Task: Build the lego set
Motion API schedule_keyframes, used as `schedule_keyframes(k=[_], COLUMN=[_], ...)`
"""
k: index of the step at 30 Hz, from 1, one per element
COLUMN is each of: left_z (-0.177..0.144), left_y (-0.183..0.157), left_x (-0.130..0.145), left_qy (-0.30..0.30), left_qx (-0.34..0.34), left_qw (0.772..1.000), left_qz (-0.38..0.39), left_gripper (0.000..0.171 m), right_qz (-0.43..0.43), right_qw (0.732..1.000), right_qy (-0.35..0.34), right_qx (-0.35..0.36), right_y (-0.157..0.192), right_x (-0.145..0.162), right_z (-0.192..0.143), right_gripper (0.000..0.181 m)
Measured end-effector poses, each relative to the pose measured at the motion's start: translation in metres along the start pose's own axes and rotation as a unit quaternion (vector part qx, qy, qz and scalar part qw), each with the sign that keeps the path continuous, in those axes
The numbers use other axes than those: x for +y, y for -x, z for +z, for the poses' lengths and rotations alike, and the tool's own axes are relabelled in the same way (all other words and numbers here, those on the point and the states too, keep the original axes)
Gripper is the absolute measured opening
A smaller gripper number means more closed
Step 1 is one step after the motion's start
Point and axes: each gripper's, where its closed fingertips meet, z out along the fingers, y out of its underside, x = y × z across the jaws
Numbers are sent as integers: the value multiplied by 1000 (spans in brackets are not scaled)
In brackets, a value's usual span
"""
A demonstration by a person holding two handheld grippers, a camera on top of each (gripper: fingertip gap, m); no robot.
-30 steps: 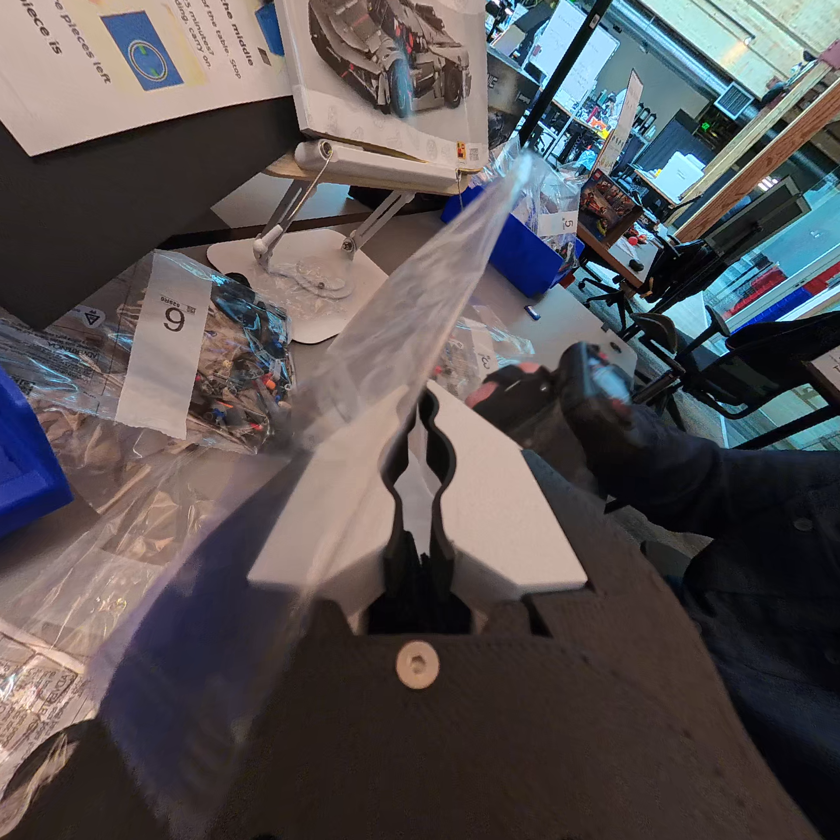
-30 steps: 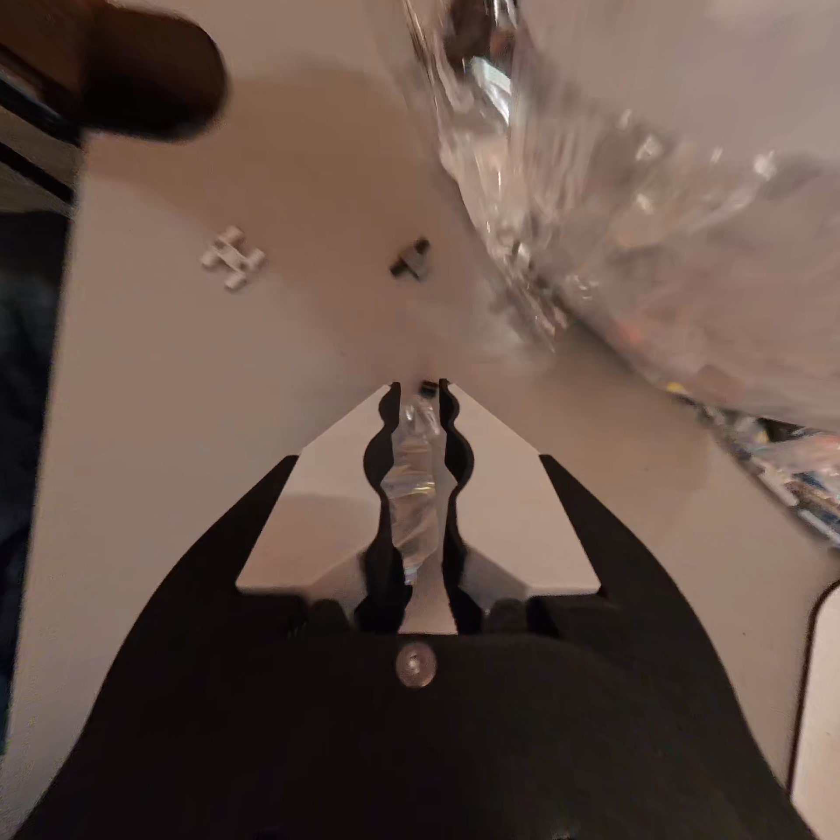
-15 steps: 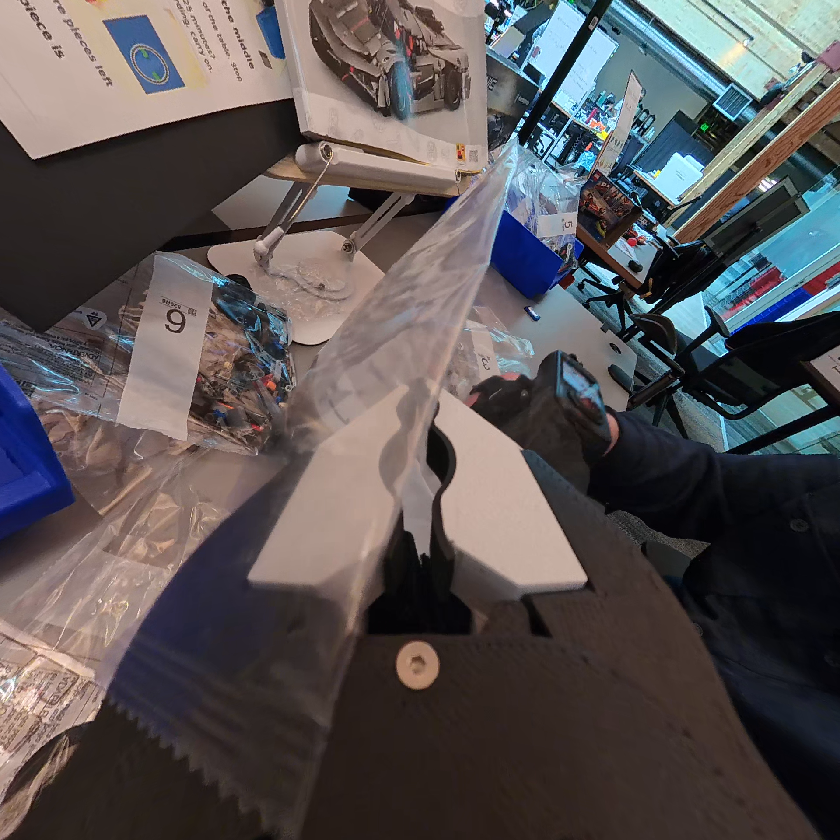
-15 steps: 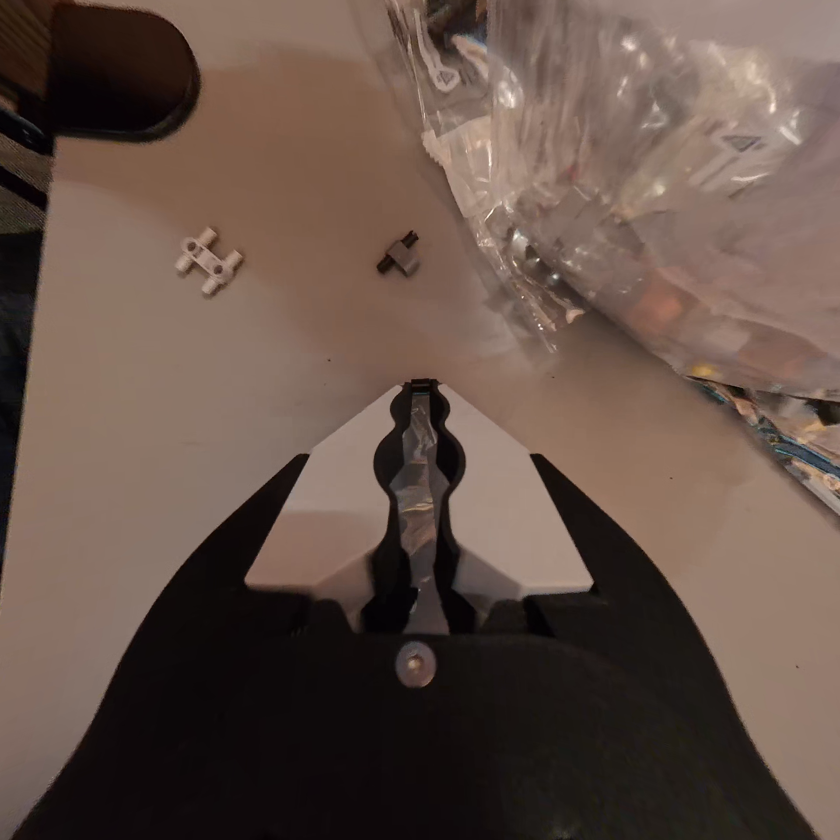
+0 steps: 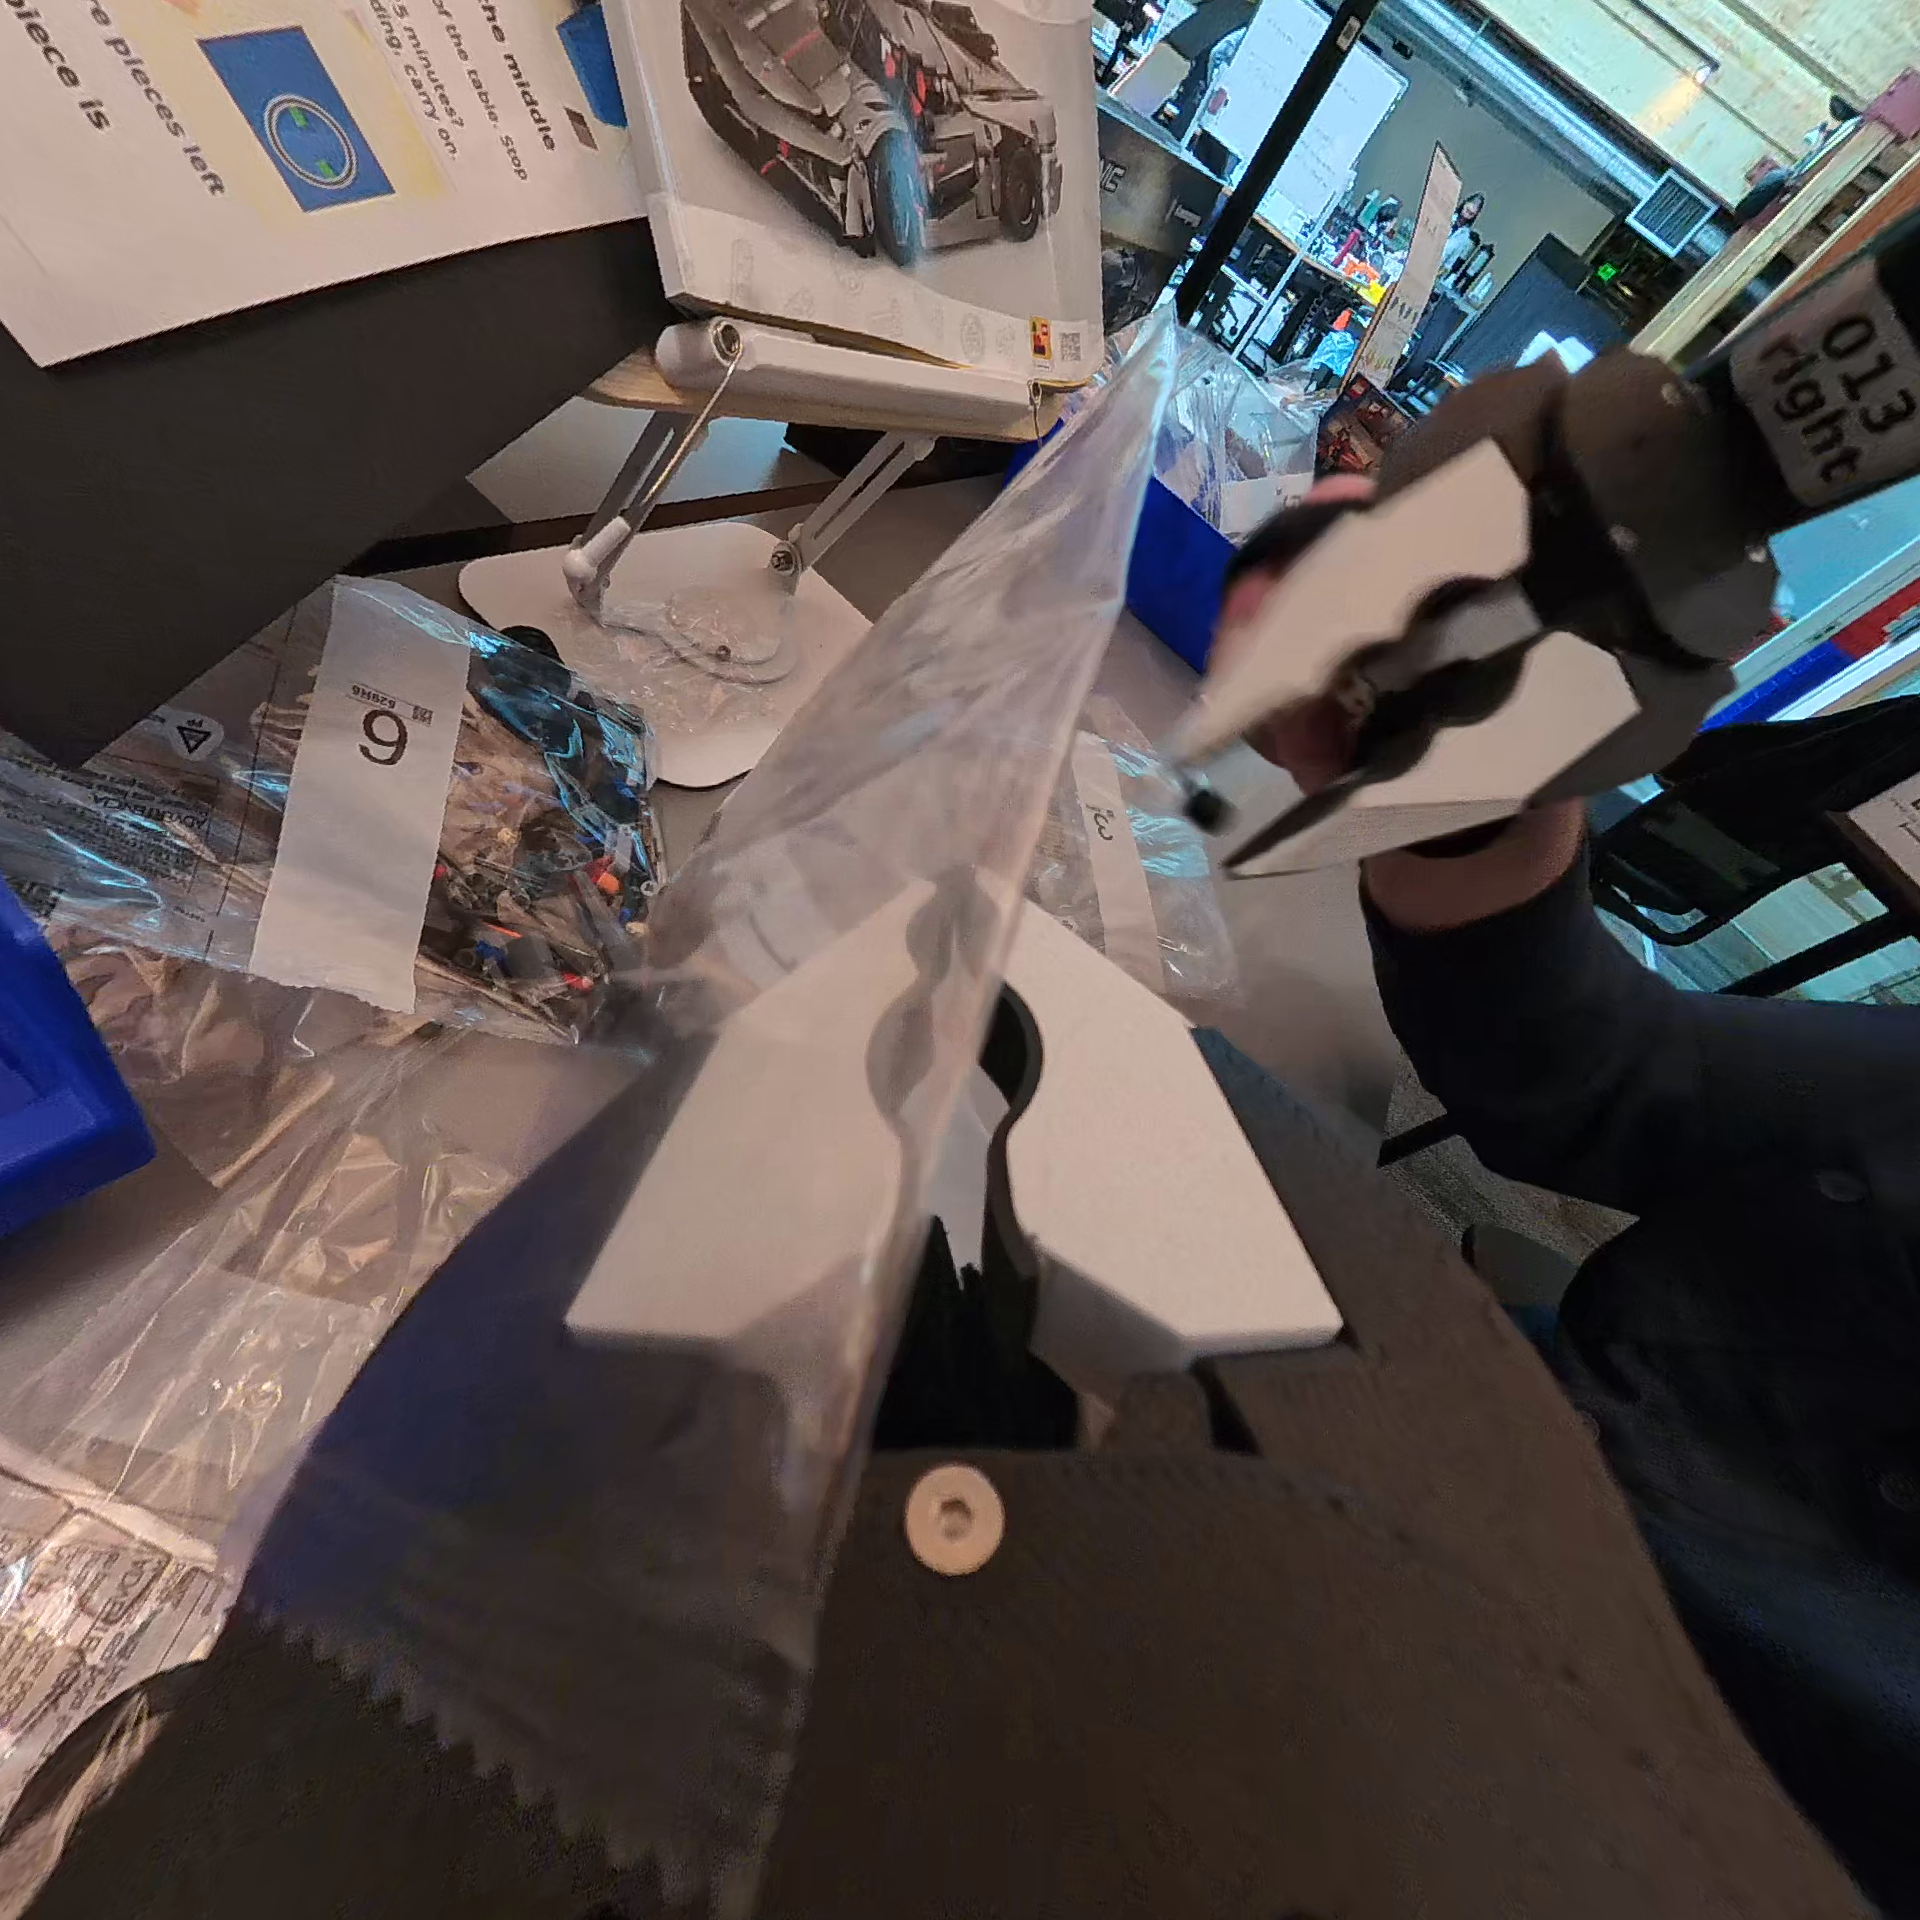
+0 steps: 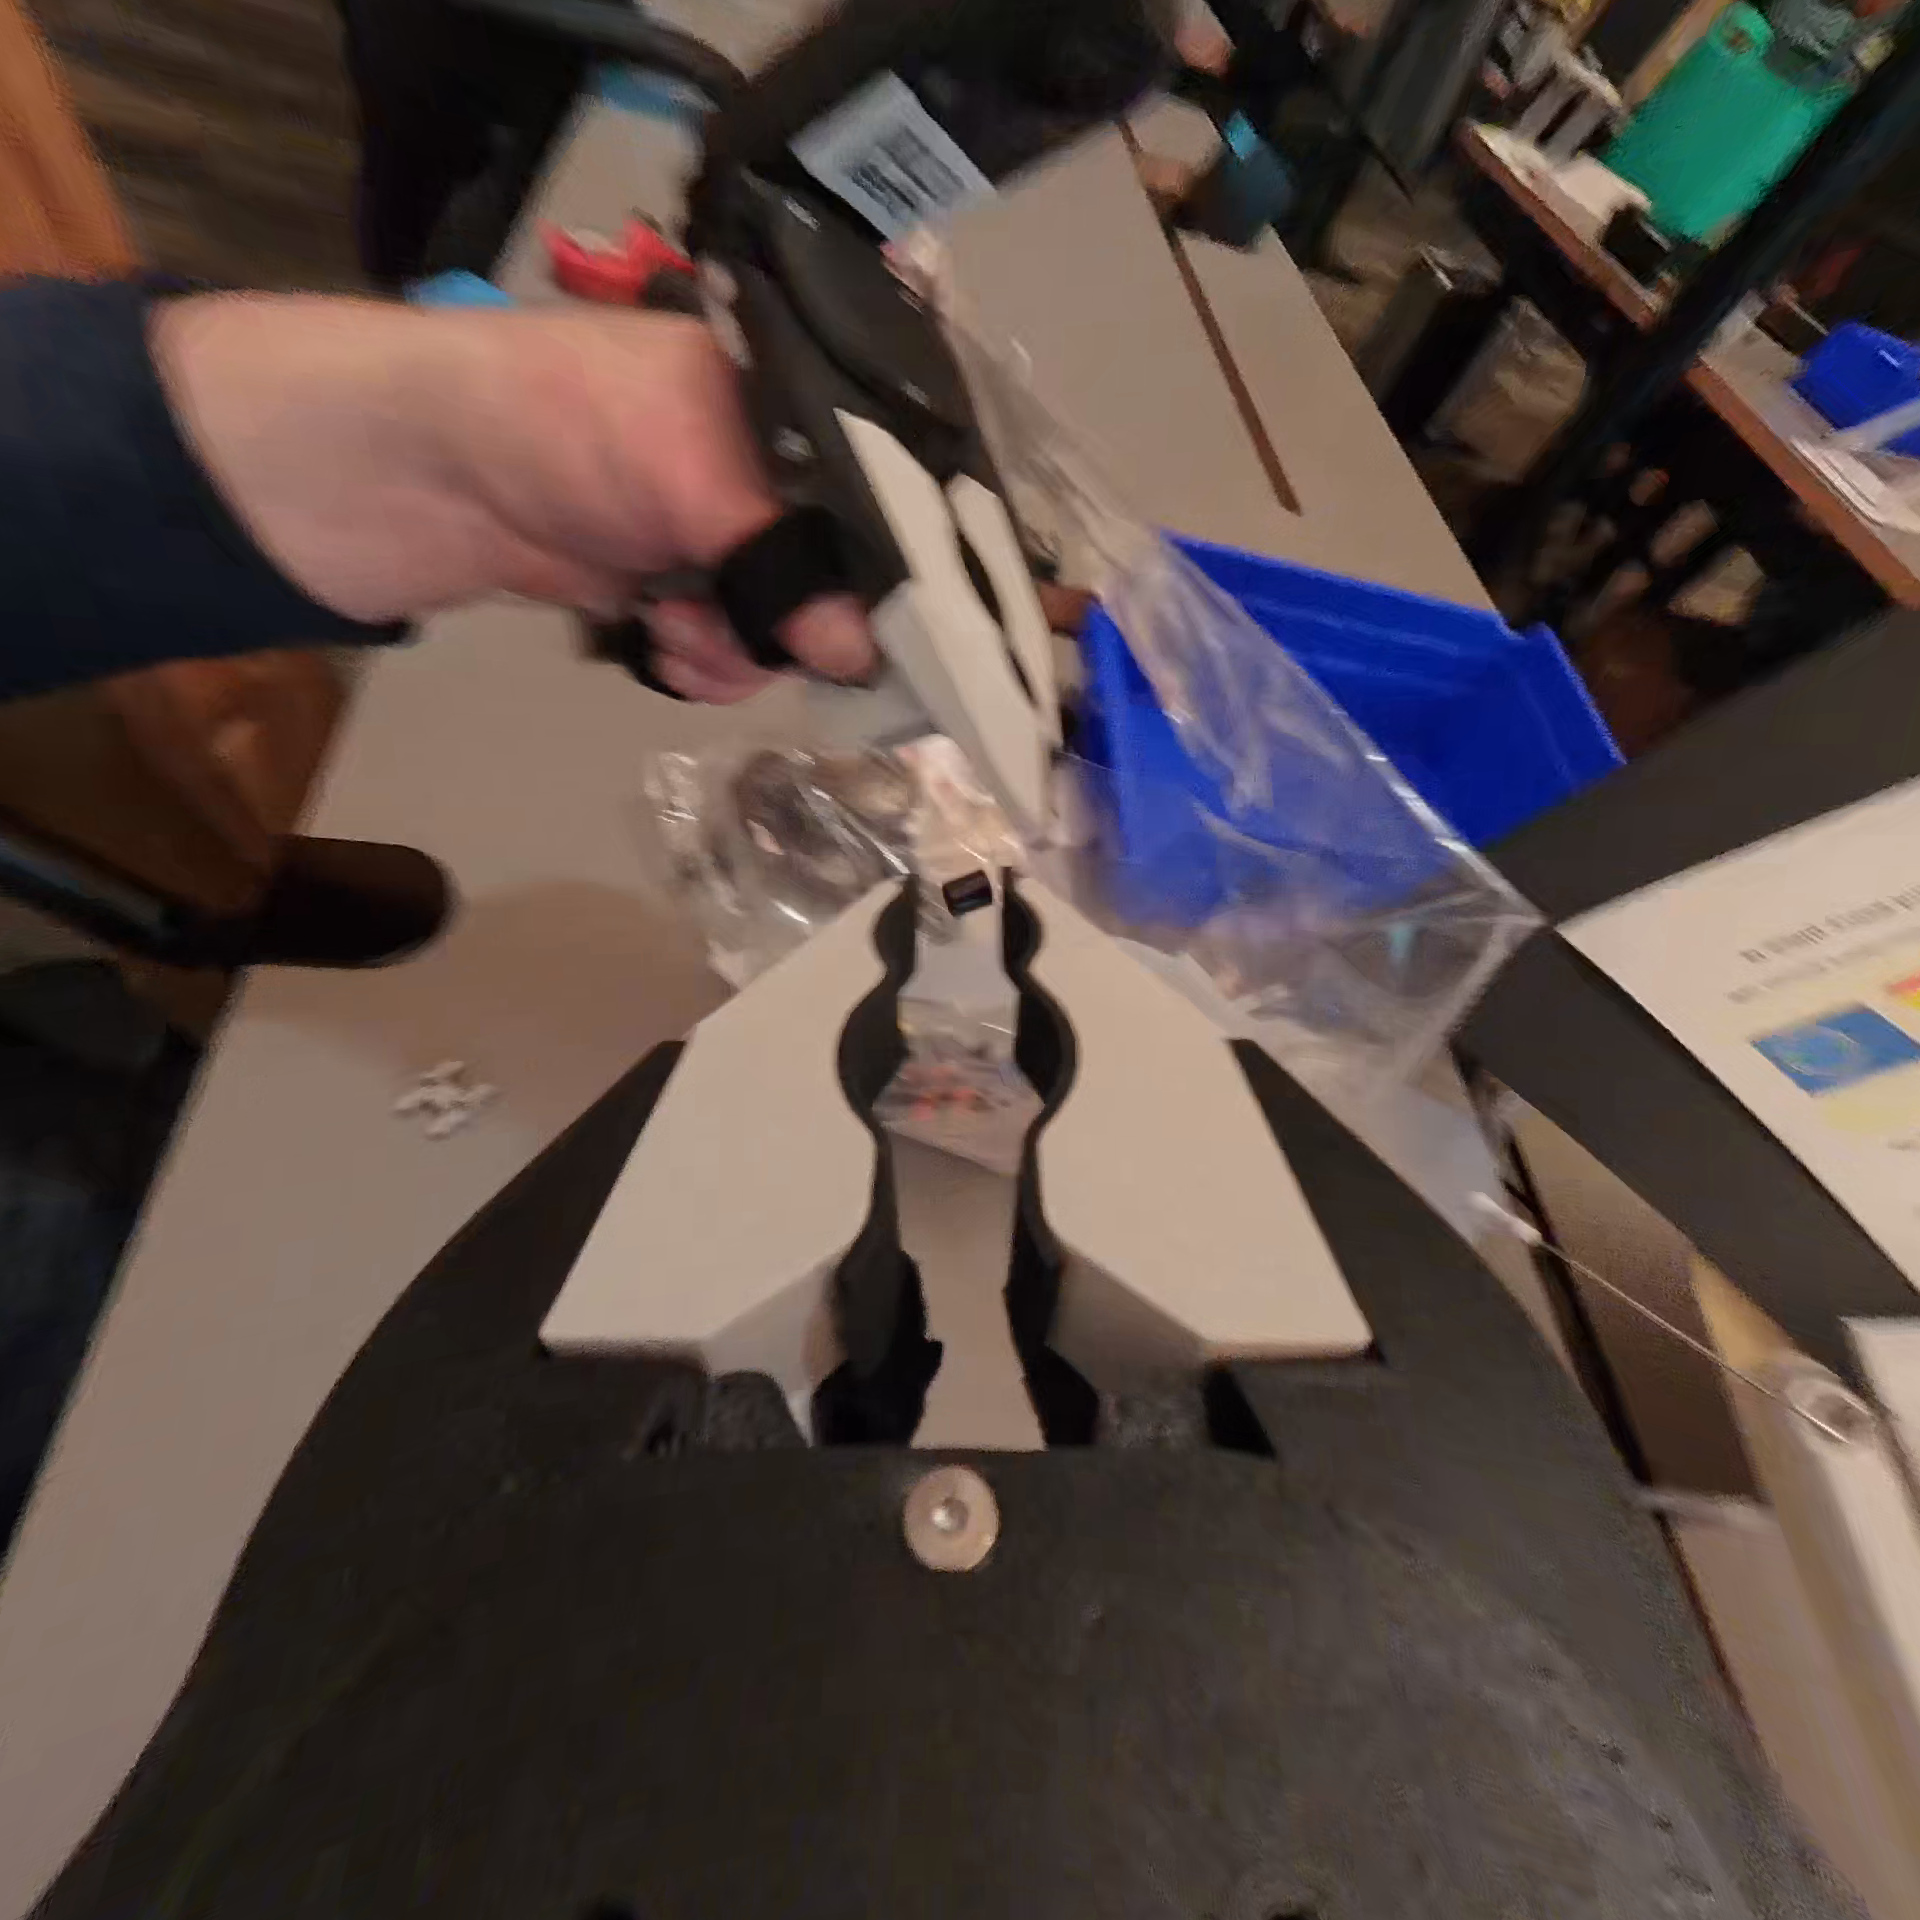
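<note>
Clear bag (image 5: 935, 748) veils numbered bag (image 5: 416, 810).

Lego bags and loose pieces, one small black piece lifted

An empty clear bag (image 5: 935, 748) stands stretched upward, pinched between the left fingers (image 5: 790, 1122). A tiny black piece (image 6: 968, 894) sits clamped at the tips of the right fingers (image 6: 1132, 1122), off the desk (image 6: 312, 1195). A sealed bag (image 5: 436, 831) of dark, blue and orange parts lies flat on the desk, white strip up. A small white piece (image 6: 445, 1093) lies loose near the desk's edge.
</note>
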Motion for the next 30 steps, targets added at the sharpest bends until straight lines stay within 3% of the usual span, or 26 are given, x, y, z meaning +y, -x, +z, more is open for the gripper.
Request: schedule_keyframes(k=[2, 5, 7, 9, 11, 13, 17, 21, 30], left_z=[1, 1, 0, 1, 3, 3, 2, 5, 6], left_y=[-1, 0, 1, 4, 3, 2, 1, 0, -1], left_x=[1, 1, 2, 2, 3, 3, 2, 4, 5], left_qy=[2, 3, 2, 3, 3, 6, 6, 9, 10], left_qx=[0, 0, 1, 1, 3, 3, 2, 4, 6], left_qw=[1000, 1000, 1000, 1000, 1000, 1000, 1000, 1000, 1000], left_qz=[1, 1, -1, -3, -6, -3, -1, -1, -2], left_gripper=[0, 0, 0, 0, 0, 0, 0, 0, 0], right_qz=[4, -6, -19, -23, -10, -25, -62, -85, -87], right_qw=[998, 999, 999, 998, 998, 995, 967, 945, 929], right_qy=[47, 9, 16, 40, 58, 68, 165, 218, 231], right_qx=[31, 43, 40, 48, 11, -75, -183, -230, -275], right_y=[-16, -8, 6, 15, 37, 77, 130, 148, 166], right_x=[12, 5, 16, 36, 57, 80, 151, 194, 213], right_z=[8, -8, -25, -33, -38, -41, -40, -28, -14], right_gripper=[33, 26, 21, 27, 27, 22, 26, 25, 2])
